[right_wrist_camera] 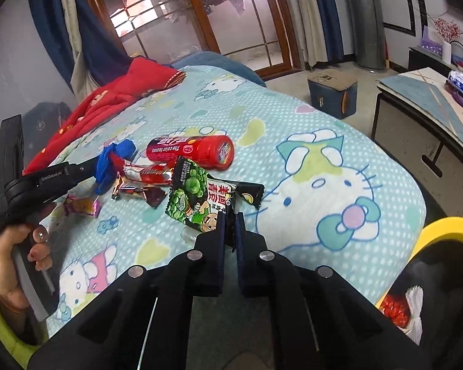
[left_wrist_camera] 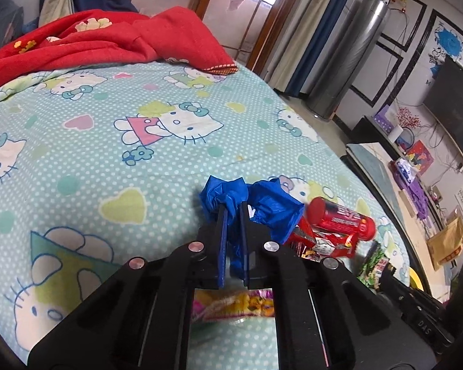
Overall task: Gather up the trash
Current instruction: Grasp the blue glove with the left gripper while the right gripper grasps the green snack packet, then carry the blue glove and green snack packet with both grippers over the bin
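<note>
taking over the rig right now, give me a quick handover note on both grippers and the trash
Left gripper: shut on the crumpled blue bag.
Right gripper: shut on the green snack packet.
On the bed: red tube, red wrappers, purple-yellow wrapper, all loose.
Bin with the yellow rim at lower right of the right wrist view, some trash inside.
Done: two items gripped.
Left: drop both in the bin, then collect the rest.

A crumpled blue wrapper (left_wrist_camera: 271,206) lies on the bed, a red tube (right_wrist_camera: 190,151) on its side to its right. Red foil wrappers (right_wrist_camera: 145,178) sit nearer. A green snack packet (right_wrist_camera: 194,199) stands tilted, and a pink-yellow wrapper (right_wrist_camera: 81,206) lies left.
</note>
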`<state>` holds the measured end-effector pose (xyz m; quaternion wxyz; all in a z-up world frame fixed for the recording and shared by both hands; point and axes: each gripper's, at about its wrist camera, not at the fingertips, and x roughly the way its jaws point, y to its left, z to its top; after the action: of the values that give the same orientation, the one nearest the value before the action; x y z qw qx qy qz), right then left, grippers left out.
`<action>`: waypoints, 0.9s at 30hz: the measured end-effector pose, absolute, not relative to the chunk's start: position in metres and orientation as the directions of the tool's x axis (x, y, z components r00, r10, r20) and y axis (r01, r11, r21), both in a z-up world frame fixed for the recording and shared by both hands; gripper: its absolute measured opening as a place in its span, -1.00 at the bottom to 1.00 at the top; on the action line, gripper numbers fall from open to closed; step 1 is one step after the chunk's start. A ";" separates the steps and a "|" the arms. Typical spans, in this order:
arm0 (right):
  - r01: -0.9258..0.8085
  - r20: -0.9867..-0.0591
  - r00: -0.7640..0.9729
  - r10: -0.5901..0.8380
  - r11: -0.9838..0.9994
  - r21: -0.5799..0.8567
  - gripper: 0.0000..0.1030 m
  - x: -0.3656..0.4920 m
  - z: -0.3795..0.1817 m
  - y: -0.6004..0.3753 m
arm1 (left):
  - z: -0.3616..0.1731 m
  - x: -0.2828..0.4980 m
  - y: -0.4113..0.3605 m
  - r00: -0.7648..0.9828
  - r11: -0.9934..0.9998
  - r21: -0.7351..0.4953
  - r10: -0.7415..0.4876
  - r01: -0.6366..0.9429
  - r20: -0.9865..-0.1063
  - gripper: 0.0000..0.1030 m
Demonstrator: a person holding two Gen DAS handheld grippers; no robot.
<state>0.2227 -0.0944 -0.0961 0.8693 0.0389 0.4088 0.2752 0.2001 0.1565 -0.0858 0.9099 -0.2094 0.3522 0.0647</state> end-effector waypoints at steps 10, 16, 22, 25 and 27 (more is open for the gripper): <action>-0.476 -0.694 0.488 0.529 0.828 0.296 -0.88 0.198 -0.089 -0.104 | -0.063 0.174 0.150 0.787 0.914 -0.331 -0.022 -0.234 -0.617 -0.95; -0.494 -0.685 0.489 0.541 0.818 0.294 -0.88 0.184 -0.079 -0.109 | -0.047 0.158 0.141 0.813 0.925 -0.330 -0.043 -0.186 -0.581 -0.95; -0.504 -0.660 0.513 0.549 0.815 0.287 -0.88 0.174 -0.062 -0.115 | -0.032 0.149 0.128 0.831 0.934 -0.328 -0.071 -0.138 -0.551 -0.95; -0.500 -0.648 0.529 0.548 0.818 0.283 -0.88 0.171 -0.053 -0.120 | -0.025 0.144 0.120 0.839 0.939 -0.326 -0.085 -0.113 -0.538 -0.95; -0.496 -0.639 0.541 0.547 0.821 0.282 -0.88 0.169 -0.048 -0.124 | -0.020 0.142 0.112 0.842 0.942 -0.323 -0.099 -0.092 -0.530 -0.95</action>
<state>0.1690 -0.1240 -0.0479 0.8771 0.0334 0.3758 0.2973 0.1422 0.1122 -0.0196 0.9445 -0.1706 0.2807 -0.0020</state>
